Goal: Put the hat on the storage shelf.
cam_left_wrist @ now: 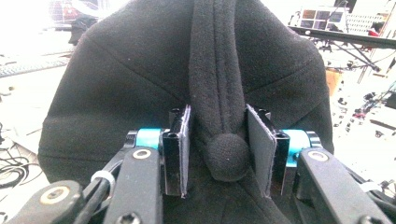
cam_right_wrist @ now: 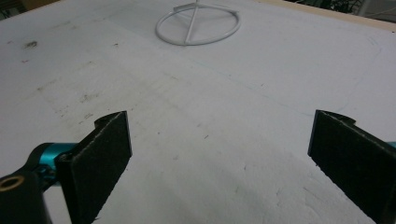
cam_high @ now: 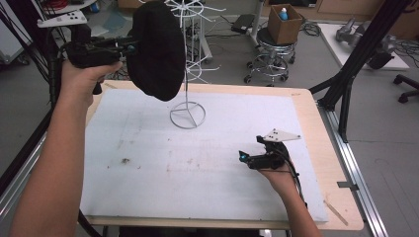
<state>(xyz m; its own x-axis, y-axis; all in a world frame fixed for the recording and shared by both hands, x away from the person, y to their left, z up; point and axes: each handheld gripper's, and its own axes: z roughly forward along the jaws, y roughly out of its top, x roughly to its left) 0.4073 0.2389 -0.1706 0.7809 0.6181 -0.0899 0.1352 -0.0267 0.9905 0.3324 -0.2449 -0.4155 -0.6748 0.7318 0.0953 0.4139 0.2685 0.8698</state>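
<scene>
A black fleece hat (cam_high: 155, 49) hangs over the top of a white wire rack (cam_high: 188, 115) at the back middle of the table. My left gripper (cam_high: 132, 48) is held level against the hat's left side, high above the table. In the left gripper view its pads (cam_left_wrist: 180, 149) stand open on either side of a raised fold and the button of the hat (cam_left_wrist: 140, 79), without squeezing them. My right gripper (cam_high: 242, 156) rests low over the white mat at the front right. Its jaws (cam_right_wrist: 219, 140) are wide open with nothing between them, facing the rack's ring base (cam_right_wrist: 198, 23).
A white mat (cam_high: 148, 163) covers the wooden table (cam_high: 316, 148). Behind the table stand a stool with a cardboard box (cam_high: 284, 22) and more wire racks. A black frame leg (cam_high: 356, 54) slants down at the table's right side.
</scene>
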